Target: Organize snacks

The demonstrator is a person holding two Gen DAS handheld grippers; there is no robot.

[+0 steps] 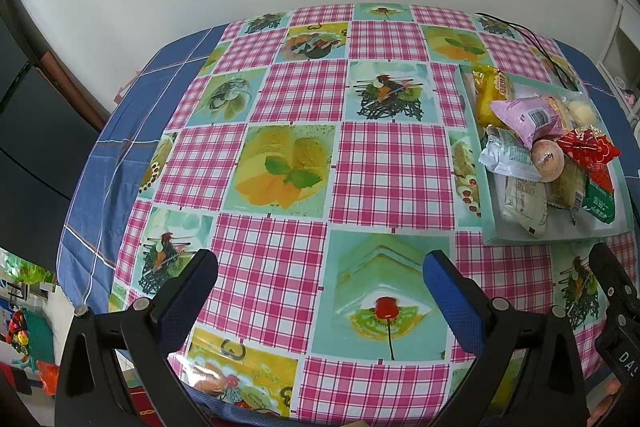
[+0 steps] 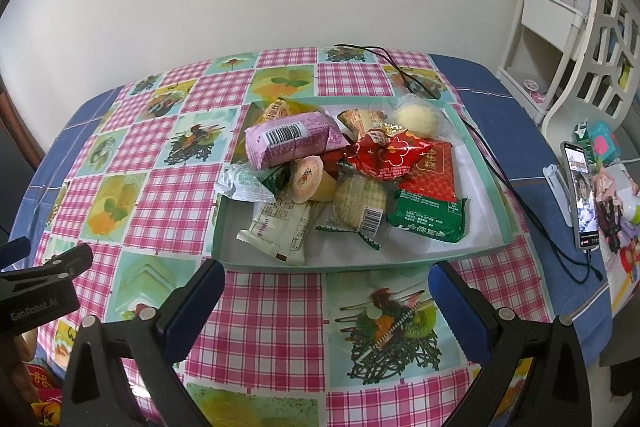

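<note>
At centre frame of the right wrist view, the snacks (image 2: 344,167) fill the tray (image 2: 484,247). Lower left, "GenRobot.AI" marks the left gripper (image 2: 44,287). Both it and the right gripper (image 2: 326,303) gape wide, holding nothing.

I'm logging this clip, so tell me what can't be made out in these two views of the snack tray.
- Snacks at the bottom of the pile: both views, covered by the pink packet and red packet.
- Tray far corner: left wrist view, behind the pile.
- Green packet small print: too small to read.
- Phone screen: right wrist view, tiny, edge-distorted.
- Right gripper and left gripper: open, empty.
</note>
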